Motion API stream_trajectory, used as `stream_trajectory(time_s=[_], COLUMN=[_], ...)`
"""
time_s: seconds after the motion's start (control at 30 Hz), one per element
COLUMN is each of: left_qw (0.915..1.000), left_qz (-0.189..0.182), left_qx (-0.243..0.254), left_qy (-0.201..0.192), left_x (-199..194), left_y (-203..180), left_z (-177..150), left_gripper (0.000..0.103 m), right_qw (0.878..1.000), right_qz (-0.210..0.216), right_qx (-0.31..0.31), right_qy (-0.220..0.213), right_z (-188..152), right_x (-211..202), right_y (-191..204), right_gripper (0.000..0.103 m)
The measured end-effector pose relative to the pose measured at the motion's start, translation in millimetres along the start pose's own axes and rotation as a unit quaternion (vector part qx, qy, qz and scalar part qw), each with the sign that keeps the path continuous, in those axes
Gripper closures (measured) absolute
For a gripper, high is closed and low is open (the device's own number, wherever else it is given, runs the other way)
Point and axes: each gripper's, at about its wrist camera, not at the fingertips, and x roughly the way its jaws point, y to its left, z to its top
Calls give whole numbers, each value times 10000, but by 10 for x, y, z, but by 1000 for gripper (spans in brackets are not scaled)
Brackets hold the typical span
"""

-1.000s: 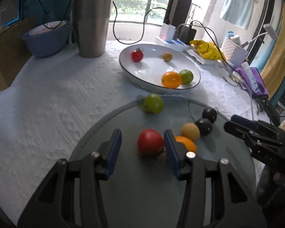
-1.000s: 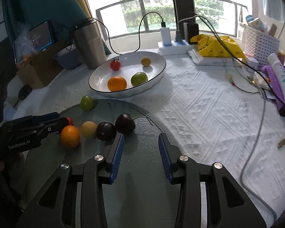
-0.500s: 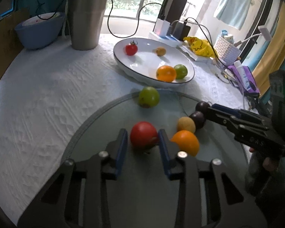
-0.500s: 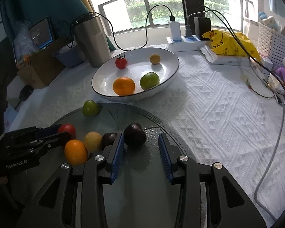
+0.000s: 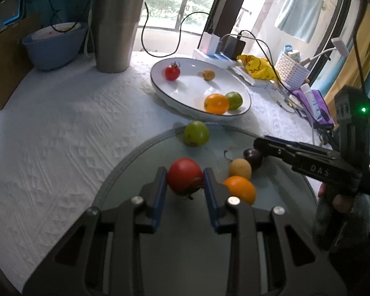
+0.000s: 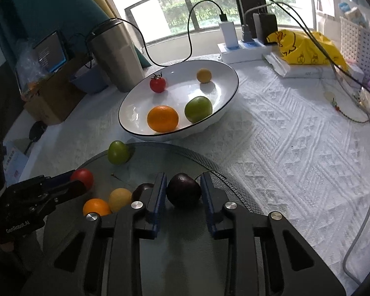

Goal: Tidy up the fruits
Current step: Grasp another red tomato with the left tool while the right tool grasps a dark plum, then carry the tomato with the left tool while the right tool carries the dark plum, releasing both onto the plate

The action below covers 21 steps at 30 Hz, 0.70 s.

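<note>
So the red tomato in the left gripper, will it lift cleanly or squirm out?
The red tomato looks round and smooth-skinned, so it may slip between the left gripper's flat pads. Probably soft; hard squeezing could bruise it. If dropped on the glass disc, it would likely roll.

red tomato (image 5: 185, 176) | dark purple plum (image 6: 183, 190) | white, dark-rimmed bowl (image 6: 224, 93) | white embossed tablecloth (image 6: 296, 148)

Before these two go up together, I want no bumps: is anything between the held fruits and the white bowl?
Only the green fruit at the glass board's far edge, left of the dark plum's line and nearer the red tomato's path. The white bowl has bare space in its middle.
</note>
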Motion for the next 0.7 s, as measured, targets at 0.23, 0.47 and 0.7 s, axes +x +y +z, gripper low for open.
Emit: stream_trajectory(time_s=[0.23, 0.47, 0.7], left_qw=[10000, 9998, 9990], left_qz=[-4, -14, -7], left_qx=[66, 148, 312], left_qy=[-29, -149, -312], left_x=[-43, -120, -161], left_y=[-43, -124, -198], left_z=[13, 128, 353], left_gripper=[72, 72, 72], right_qw=[9998, 9993, 9983], right_qz=[-26, -72, -123], right_qx=[-25, -83, -73], right_qy=[-175, -369, -560], right_z=[15, 92, 246], right_x=[-132, -306, -434], right_y=[-10, -29, -108], right_gripper=[73, 73, 73])
